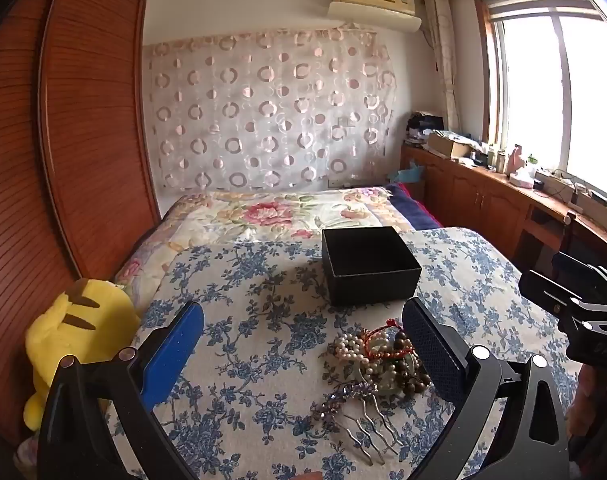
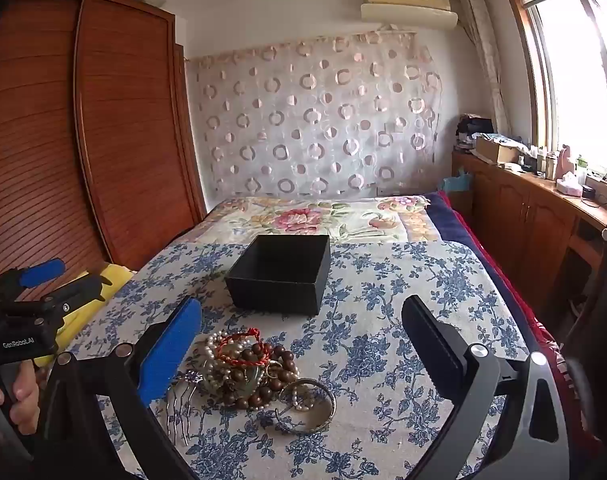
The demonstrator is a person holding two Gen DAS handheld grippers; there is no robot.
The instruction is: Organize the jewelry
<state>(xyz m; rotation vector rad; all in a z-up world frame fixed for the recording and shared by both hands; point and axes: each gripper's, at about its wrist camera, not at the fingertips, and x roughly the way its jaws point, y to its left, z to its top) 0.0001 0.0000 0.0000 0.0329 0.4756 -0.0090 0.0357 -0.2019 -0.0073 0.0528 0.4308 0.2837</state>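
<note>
Both claws hang with jaws spread wide and nothing between their pads over a bed dressed in a blue-flowered cloth [image 2: 383, 344]. At far left a yellow plush toy [image 1: 79, 340] lies at the bed's edge, beside a tall wooden wardrobe [image 1: 91, 120]. Next comes the left claw [image 1: 303, 344], tilted downward, its blue pad on one side and black pad on the other; a hand [image 2: 21, 396] grips its handle. Just ahead of it, near the middle of the cloth, sits the jewelry pile [image 2: 247, 368]: pearl strands, dark wooden beads, a red cord and a greenish piece tangled together. A metal hair comb [image 1: 359, 424] with purple stones rests at the pile's near left edge, and a metal bangle [image 2: 309, 408] lies against its near right. Farther off, an open black box [image 2: 281, 272] stands upright on the cloth, apart from the pile. To the right the right claw [image 2: 303, 344] hovers above the cloth, also angled down. A wooden counter [image 2: 543, 208] crowded with bottles runs under the window at far right.
</note>
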